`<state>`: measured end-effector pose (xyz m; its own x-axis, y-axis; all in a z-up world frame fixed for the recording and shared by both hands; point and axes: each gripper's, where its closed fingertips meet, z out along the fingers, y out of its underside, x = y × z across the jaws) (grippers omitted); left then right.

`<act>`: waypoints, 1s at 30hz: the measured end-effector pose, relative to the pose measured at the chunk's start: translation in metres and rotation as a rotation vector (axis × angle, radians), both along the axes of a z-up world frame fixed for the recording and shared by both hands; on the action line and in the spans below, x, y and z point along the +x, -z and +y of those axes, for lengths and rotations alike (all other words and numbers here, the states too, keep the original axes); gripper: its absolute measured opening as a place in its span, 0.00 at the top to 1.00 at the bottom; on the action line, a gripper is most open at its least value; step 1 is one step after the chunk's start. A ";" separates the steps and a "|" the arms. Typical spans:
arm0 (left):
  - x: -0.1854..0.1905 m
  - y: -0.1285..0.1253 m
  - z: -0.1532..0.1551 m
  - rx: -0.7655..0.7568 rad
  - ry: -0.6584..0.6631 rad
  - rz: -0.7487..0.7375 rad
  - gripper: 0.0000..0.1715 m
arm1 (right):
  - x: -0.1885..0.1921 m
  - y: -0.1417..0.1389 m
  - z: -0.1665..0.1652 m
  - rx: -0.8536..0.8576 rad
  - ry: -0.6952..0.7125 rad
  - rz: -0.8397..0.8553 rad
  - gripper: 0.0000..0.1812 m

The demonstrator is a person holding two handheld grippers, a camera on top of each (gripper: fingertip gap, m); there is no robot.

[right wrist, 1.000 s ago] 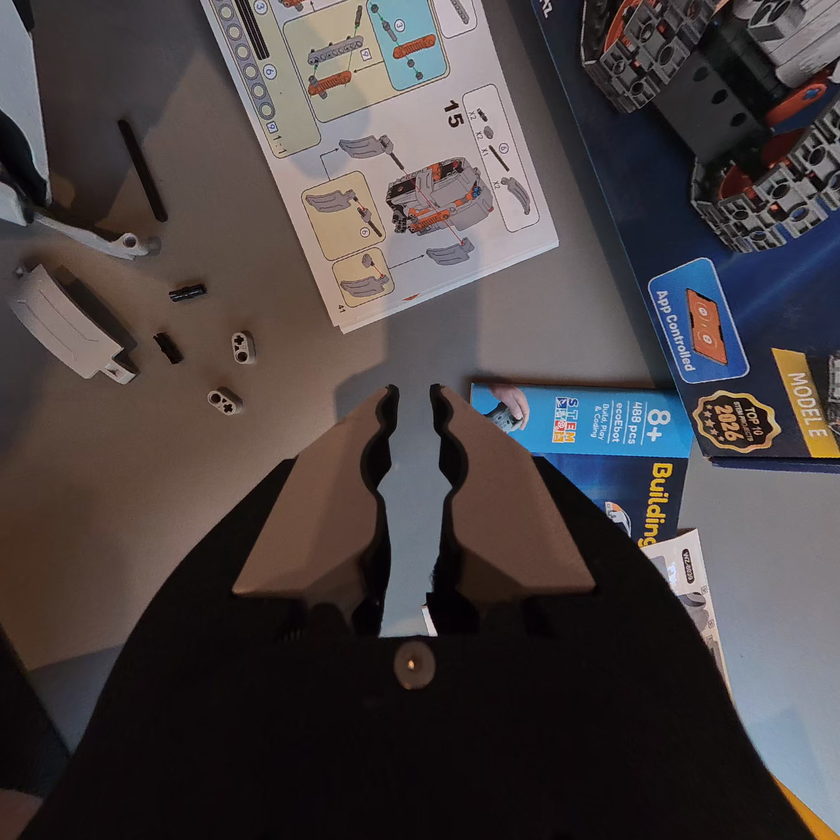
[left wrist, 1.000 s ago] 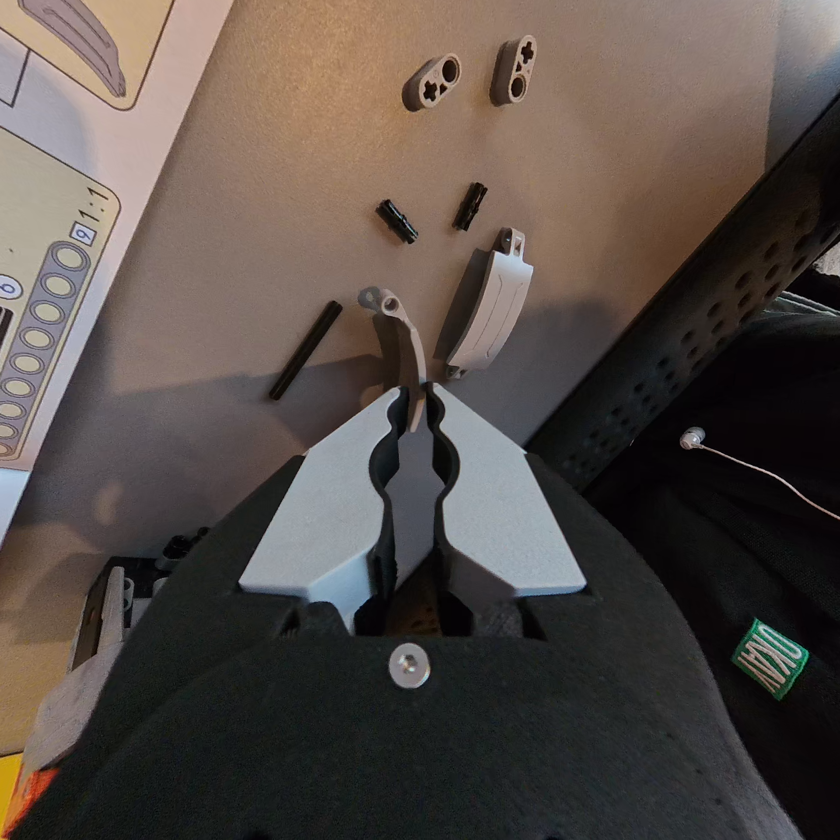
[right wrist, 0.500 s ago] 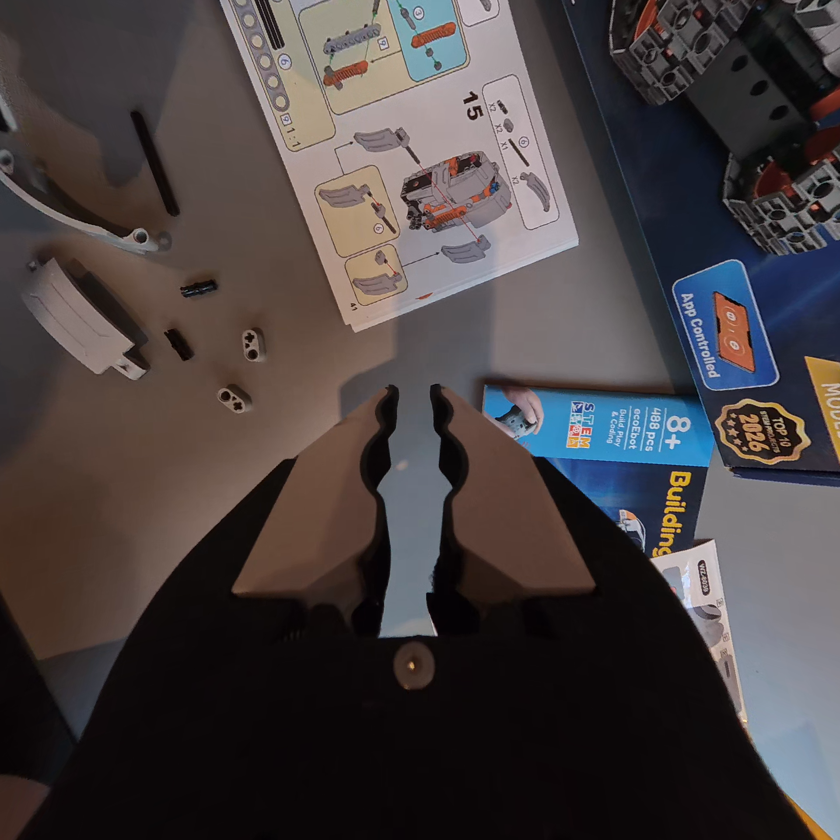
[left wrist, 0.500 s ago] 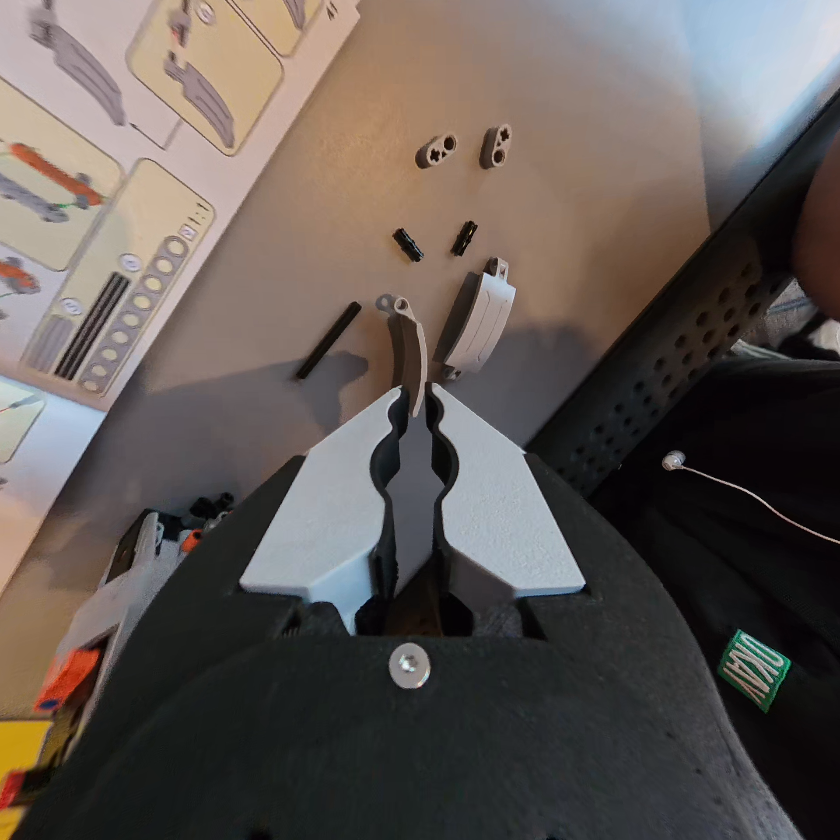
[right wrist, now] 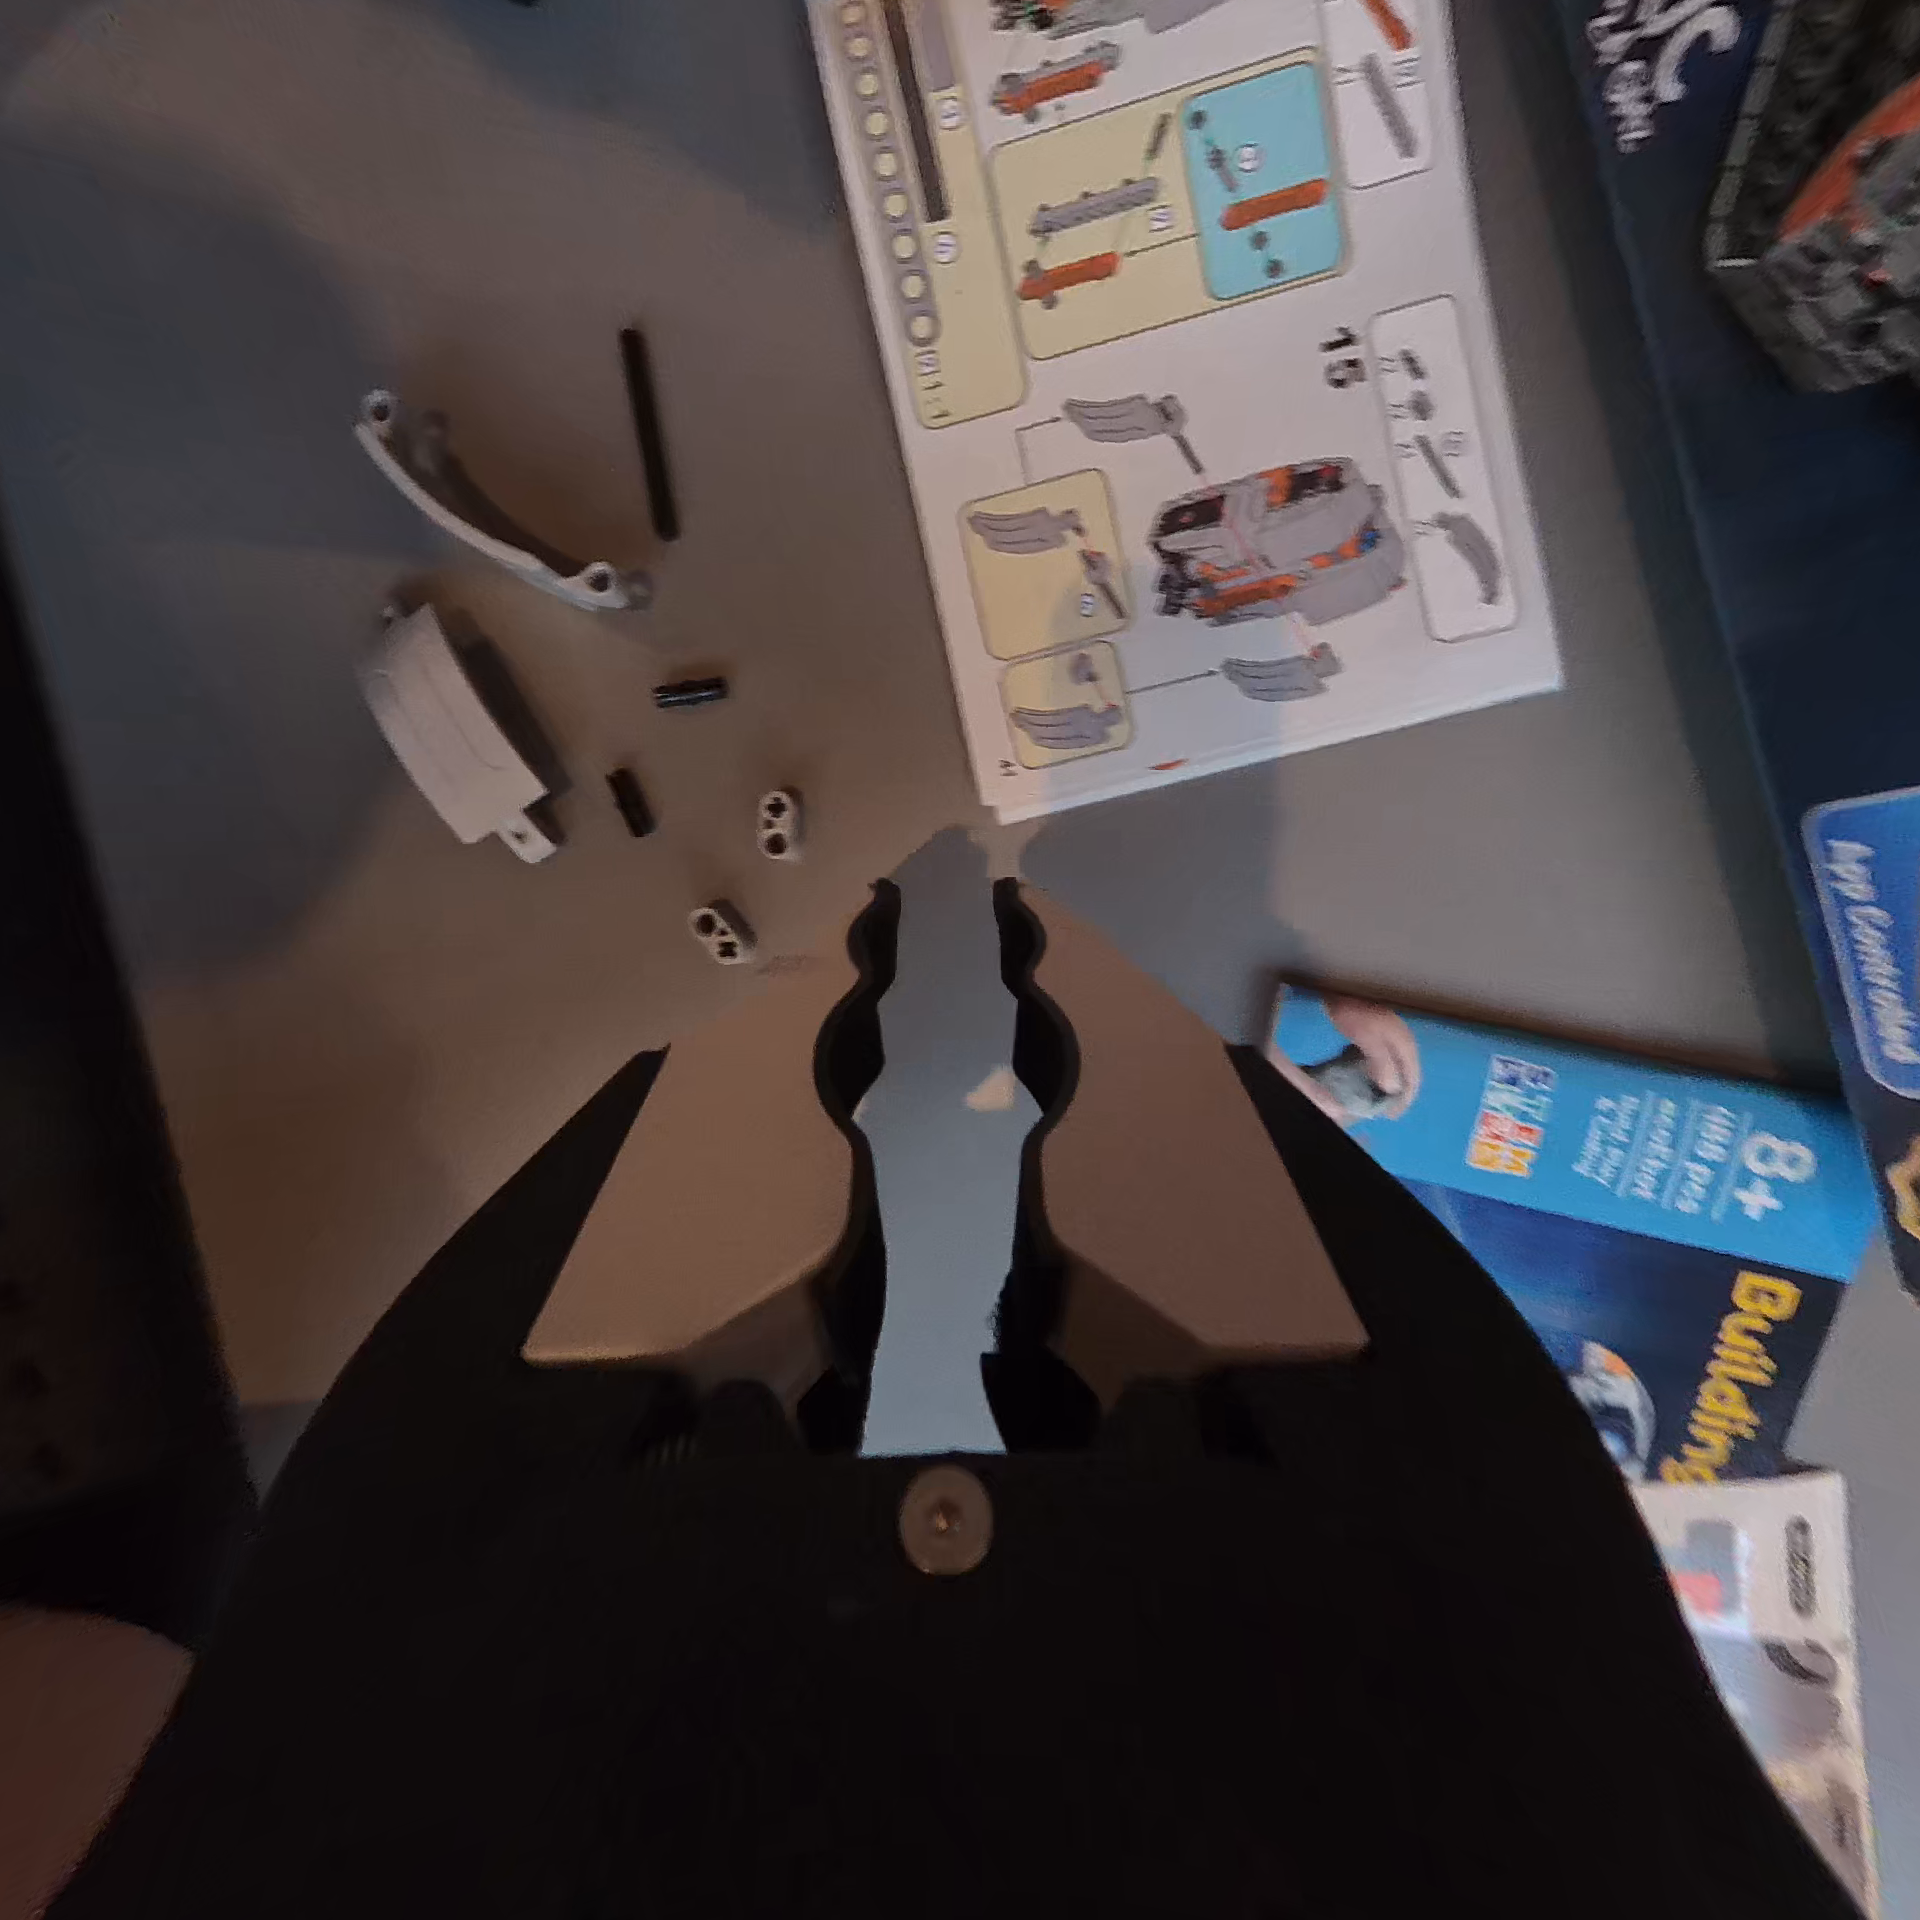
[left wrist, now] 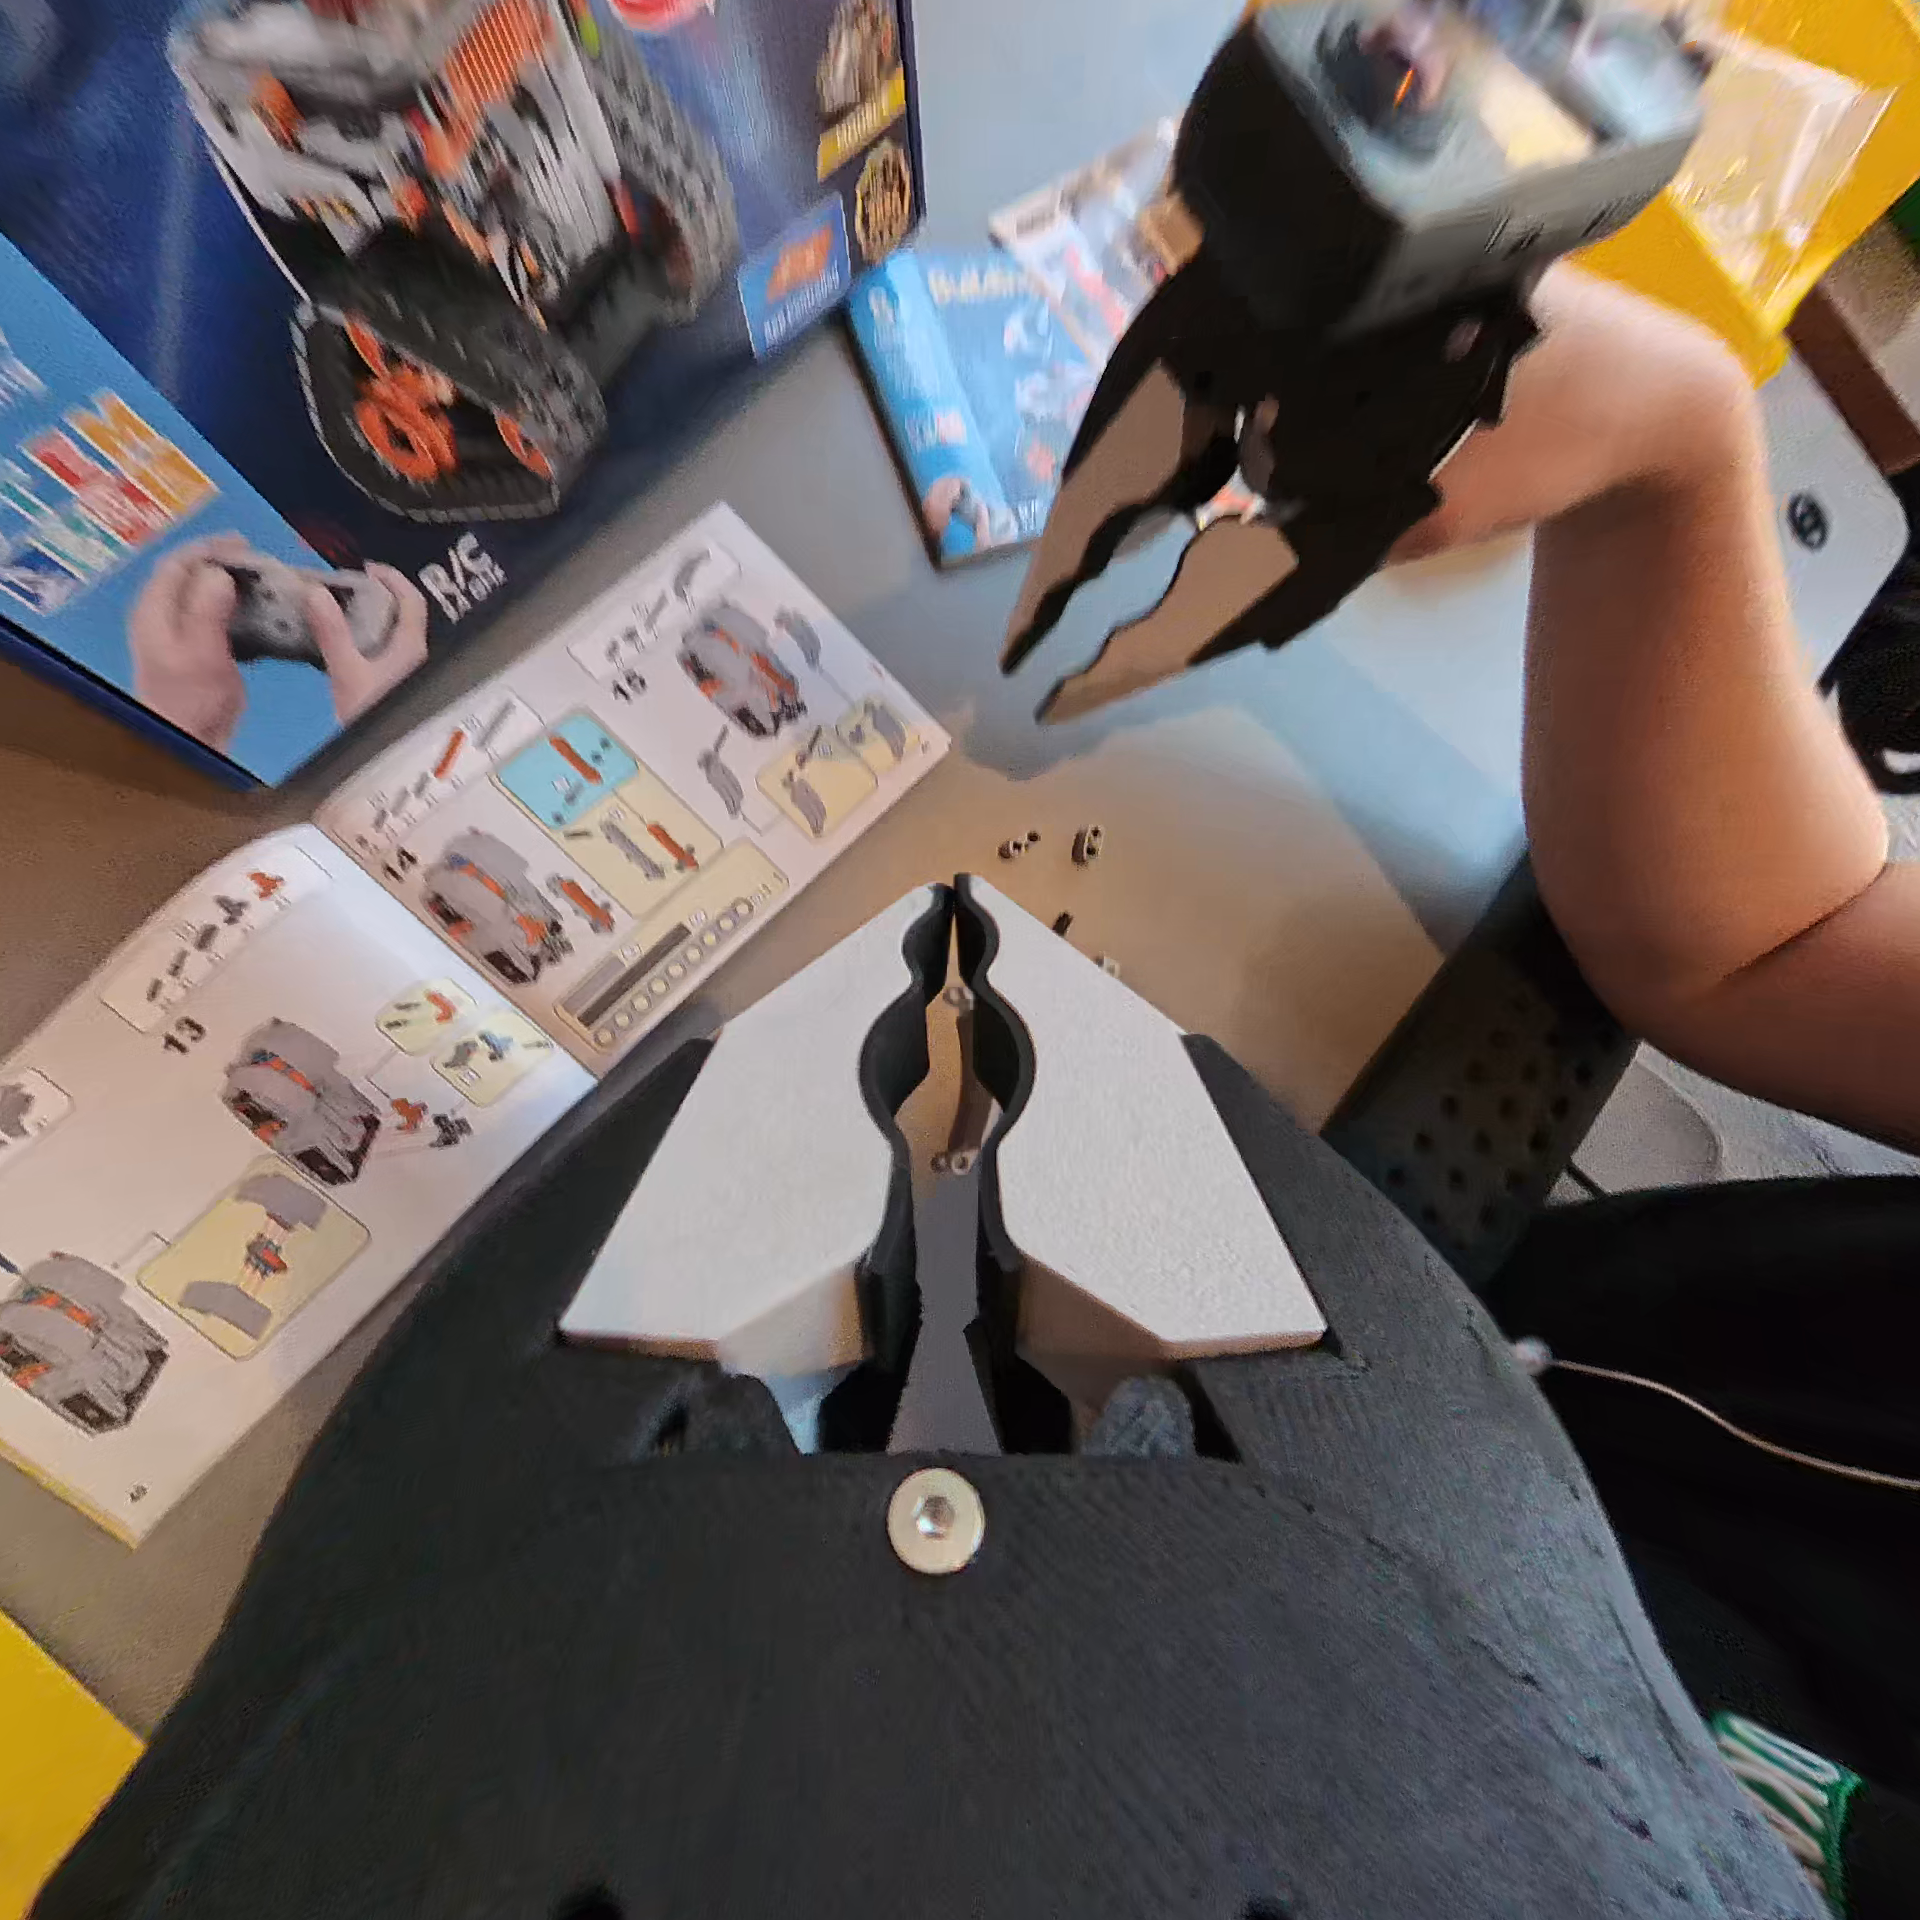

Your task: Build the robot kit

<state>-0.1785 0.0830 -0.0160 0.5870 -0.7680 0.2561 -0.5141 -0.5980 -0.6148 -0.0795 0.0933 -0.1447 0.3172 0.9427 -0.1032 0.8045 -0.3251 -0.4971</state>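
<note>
The left gripper [left wrist: 954, 891] is no longer pinching the curved strip [right wrist: 488, 509]: its jaws are meeting at the tips with nothing between them, and the strip is lying free on the table, left of the black axle [right wrist: 649, 436]. This gripper is now riding higher and tilting toward the far booklet [left wrist: 623, 831]. The right gripper [right wrist: 940, 894] is hovering narrowly parted and empty, just right of two small connectors [right wrist: 779, 826], its forearm [left wrist: 1683, 675] reaching in from the right.

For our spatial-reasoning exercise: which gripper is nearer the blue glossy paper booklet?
Right. The right gripper hovers just beside the blue glossy paper booklet; the left gripper is well back from it, shut.
</note>
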 end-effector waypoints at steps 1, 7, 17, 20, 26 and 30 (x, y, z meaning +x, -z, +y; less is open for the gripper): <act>0.000 -0.004 0.001 0.017 -0.006 -0.014 1.00 | -0.003 0.002 -0.006 -0.024 -0.024 0.004 0.90; -0.001 -0.008 -0.001 0.029 -0.002 -0.019 1.00 | -0.016 0.013 -0.030 -0.125 -0.110 -0.030 0.85; 0.000 -0.017 0.000 0.051 -0.003 -0.060 1.00 | -0.027 0.033 -0.032 -0.091 -0.166 -0.150 0.86; -0.001 -0.034 0.005 0.105 -0.027 -0.138 0.99 | -0.030 0.034 -0.035 -0.090 -0.184 -0.163 0.90; -0.021 -0.103 0.016 0.313 -0.125 -0.437 0.99 | -0.024 0.026 -0.025 -0.022 -0.183 -0.152 0.97; -0.020 -0.119 0.002 0.266 -0.028 -0.590 0.95 | -0.042 -0.023 -0.015 0.099 -0.185 0.116 0.97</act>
